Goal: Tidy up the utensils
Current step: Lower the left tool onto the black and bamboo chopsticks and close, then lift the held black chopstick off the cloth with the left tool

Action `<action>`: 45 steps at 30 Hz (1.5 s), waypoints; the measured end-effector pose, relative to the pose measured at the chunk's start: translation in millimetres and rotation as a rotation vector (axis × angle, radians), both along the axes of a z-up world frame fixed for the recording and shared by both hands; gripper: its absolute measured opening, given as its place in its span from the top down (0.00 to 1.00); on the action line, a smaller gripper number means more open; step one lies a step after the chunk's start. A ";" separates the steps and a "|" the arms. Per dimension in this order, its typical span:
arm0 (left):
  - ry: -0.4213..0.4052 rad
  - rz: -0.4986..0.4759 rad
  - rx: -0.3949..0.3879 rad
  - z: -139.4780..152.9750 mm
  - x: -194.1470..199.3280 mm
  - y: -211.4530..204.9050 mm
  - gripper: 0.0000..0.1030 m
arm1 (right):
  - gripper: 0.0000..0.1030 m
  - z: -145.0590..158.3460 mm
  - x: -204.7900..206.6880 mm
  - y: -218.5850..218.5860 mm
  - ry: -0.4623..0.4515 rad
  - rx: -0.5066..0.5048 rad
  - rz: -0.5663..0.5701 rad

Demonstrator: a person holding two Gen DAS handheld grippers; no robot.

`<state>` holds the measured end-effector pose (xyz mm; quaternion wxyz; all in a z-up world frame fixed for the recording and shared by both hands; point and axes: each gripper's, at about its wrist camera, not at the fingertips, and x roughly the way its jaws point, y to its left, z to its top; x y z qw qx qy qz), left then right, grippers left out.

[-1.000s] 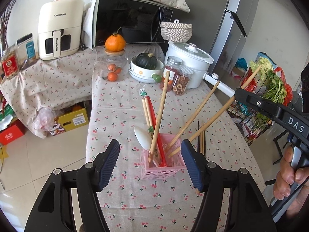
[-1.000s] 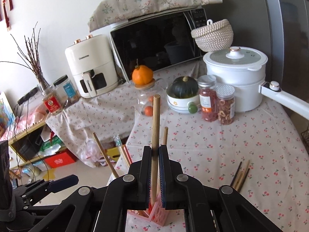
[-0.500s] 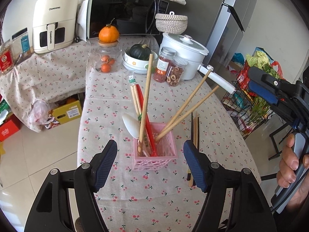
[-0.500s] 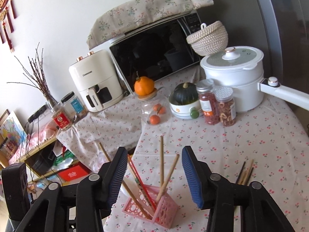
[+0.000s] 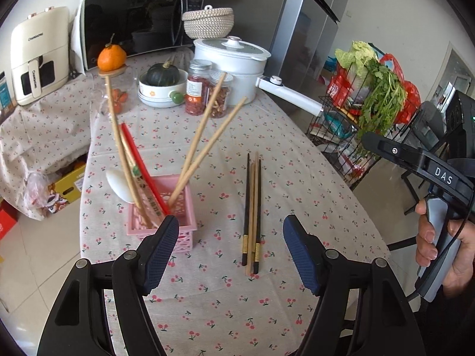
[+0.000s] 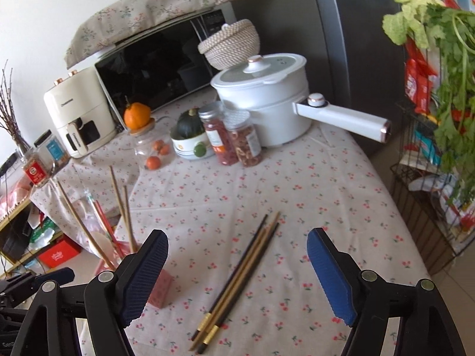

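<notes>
Left wrist view: pretty much everything shows up here, so starting from it.
Left gripper: jaws spread wide, nothing between the pads, hovering over the cherry-print tablecloth.
Loose chopsticks: small bundle of dark and wooden sticks with gold bands, lying flat on the cloth just ahead of the left gripper, roughly lined up with the gap between its fingers.
Pink plastic lattice basket: ahead and to the left of the left gripper, right by its left finger; it already holds long wooden chopsticks, a red stick and a white spoon, all leaning out.
Right gripper: jaws opening, nothing between them; the same loose chopsticks lie on the cloth just ahead, between its fingers as its own camera sees it, not touched.
Person's hand: wrapped around the right gripper's handle, off to the right of the left gripper.
Further out: two clear jars with red contents, a white lidded pot with a long handle, a dark green squash in a bowl and a black microwave behind them.
</notes>
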<state>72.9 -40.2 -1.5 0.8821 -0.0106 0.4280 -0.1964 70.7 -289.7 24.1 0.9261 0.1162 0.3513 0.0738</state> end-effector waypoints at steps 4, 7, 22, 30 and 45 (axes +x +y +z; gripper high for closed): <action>0.034 -0.058 0.039 -12.9 0.5 -32.4 0.27 | 0.19 -18.0 3.4 -19.7 0.078 -0.031 -0.039; 0.067 -0.085 0.072 -27.8 8.0 -57.3 0.27 | 0.19 -28.8 8.9 -31.5 0.132 -0.053 -0.062; 0.218 0.086 0.173 -114.9 142.8 -151.1 0.90 | 0.19 -72.4 30.7 -69.1 0.317 -0.023 -0.127; 0.307 0.126 0.179 -144.7 182.9 -140.9 0.96 | 0.19 -84.5 42.9 -79.8 0.351 0.013 -0.122; 0.320 0.078 0.308 -154.9 203.2 -164.6 0.90 | 0.19 -88.9 43.9 -84.5 0.367 0.015 -0.139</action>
